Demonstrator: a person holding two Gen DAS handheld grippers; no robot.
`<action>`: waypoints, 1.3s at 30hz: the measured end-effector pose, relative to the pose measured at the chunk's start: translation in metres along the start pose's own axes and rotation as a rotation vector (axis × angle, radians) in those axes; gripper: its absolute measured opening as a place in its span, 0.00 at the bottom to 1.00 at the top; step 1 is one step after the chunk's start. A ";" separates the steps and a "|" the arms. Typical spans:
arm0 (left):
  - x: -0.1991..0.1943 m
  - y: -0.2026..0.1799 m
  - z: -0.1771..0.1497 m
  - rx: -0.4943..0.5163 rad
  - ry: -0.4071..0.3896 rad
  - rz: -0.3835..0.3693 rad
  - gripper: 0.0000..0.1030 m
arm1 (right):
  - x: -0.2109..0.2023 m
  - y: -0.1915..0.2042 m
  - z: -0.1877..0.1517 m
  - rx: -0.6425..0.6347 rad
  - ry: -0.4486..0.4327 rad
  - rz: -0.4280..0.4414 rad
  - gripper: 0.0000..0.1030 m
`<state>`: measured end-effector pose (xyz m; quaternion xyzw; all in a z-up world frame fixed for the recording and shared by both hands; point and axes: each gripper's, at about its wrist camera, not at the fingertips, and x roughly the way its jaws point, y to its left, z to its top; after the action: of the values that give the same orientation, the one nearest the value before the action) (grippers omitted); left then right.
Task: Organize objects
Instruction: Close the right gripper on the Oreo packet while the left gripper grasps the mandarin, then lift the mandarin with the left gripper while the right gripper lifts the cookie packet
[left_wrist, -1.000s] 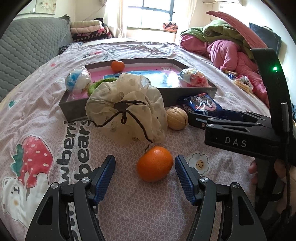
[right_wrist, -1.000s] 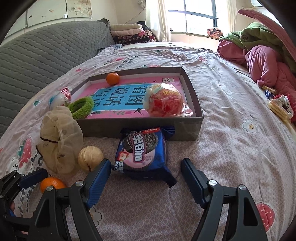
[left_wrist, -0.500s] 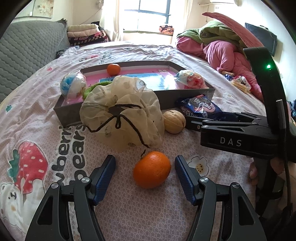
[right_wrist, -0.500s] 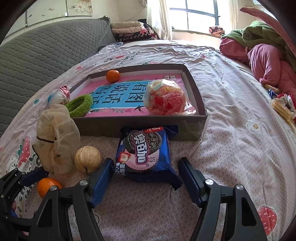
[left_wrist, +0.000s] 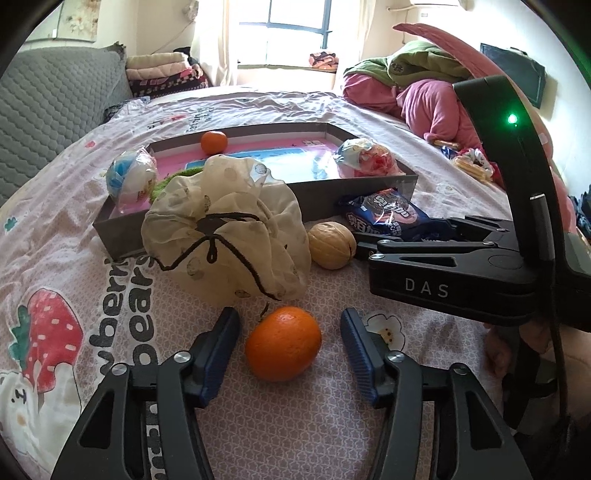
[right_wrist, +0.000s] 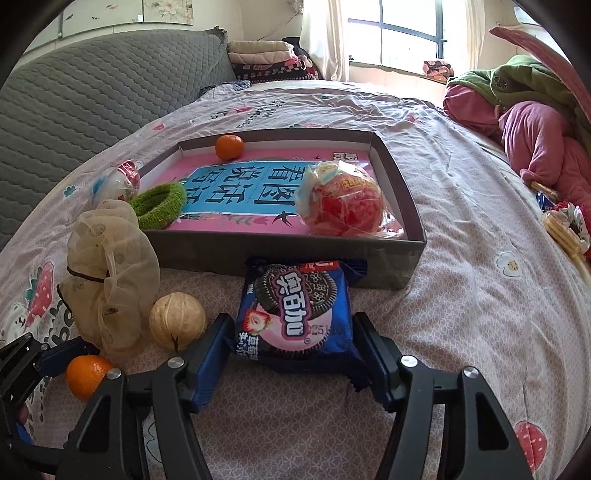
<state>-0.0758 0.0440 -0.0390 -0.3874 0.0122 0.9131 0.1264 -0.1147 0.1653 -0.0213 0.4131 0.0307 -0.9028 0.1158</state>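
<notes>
My left gripper (left_wrist: 290, 325) straddles an orange (left_wrist: 282, 343) on the bedsheet. Its jaws are closing, with small gaps left on both sides of the fruit. My right gripper (right_wrist: 293, 326) is closing around a blue Oreo packet (right_wrist: 295, 317); the pads sit at the packet's edges and the wrapper is not squeezed. Just beyond stands a grey box (right_wrist: 280, 251) with a pink and blue floor. It holds a small orange (right_wrist: 229, 146), a red wrapped ball (right_wrist: 343, 203) and a green ring (right_wrist: 159, 203). A cream mesh pouch (left_wrist: 225, 229) and a walnut (left_wrist: 331, 245) lie in front of the box.
A blue-and-white wrapped ball (left_wrist: 131, 177) sits at the box's left wall; inside or outside, I cannot tell. Pink and green bedding (right_wrist: 535, 129) is heaped at the right, with snack packs (right_wrist: 565, 225) beside it. A grey quilted headboard (right_wrist: 92, 92) borders the left.
Both pairs of jaws have narrowed, the left around the orange and the right around the Oreo packet. Both views have edged slightly closer; the objects have stayed in place.
</notes>
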 end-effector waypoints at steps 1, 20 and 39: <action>0.001 -0.001 0.000 0.006 0.001 0.002 0.55 | 0.000 0.000 0.000 -0.003 -0.001 -0.001 0.62; -0.005 0.003 -0.002 -0.010 -0.012 -0.024 0.35 | -0.016 -0.009 -0.002 0.054 -0.067 -0.010 0.51; -0.033 0.005 0.001 -0.003 -0.094 -0.018 0.35 | -0.038 -0.010 0.002 0.070 -0.139 0.041 0.51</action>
<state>-0.0553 0.0321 -0.0154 -0.3446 0.0016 0.9290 0.1347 -0.0944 0.1814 0.0079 0.3539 -0.0177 -0.9272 0.1217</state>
